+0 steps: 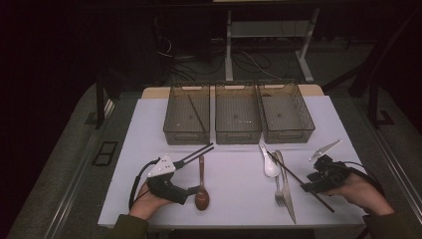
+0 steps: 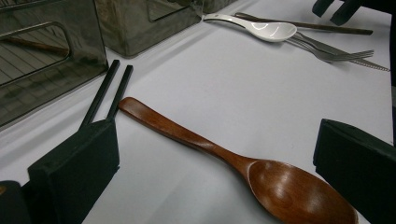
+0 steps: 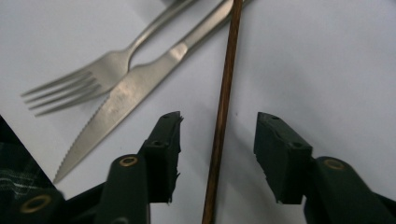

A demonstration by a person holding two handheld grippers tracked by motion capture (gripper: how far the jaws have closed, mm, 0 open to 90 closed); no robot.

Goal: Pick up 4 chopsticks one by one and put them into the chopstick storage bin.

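A brown wooden spoon [image 1: 201, 185] lies on the white table, its bowl toward me. My left gripper [image 1: 191, 191] stands open beside it, and in the left gripper view the spoon [image 2: 261, 175] lies between the two wide-apart jaws of the gripper [image 2: 215, 140]. A thin brown chopstick [image 1: 298, 180] lies slantwise at the right. My right gripper [image 1: 309, 185] is open over its near end. In the right gripper view the chopstick [image 3: 223, 116] runs up between the jaws of that gripper [image 3: 220, 122], touching neither.
Three grey bins [image 1: 238, 119] stand in a row at the back; the left one holds a chopstick [image 1: 197, 115]. A pair of black chopsticks [image 1: 199, 151] lies by the left gripper. A white soup spoon [image 1: 269, 164], a fork [image 1: 279, 189] and a knife [image 1: 288, 196] lie at middle right.
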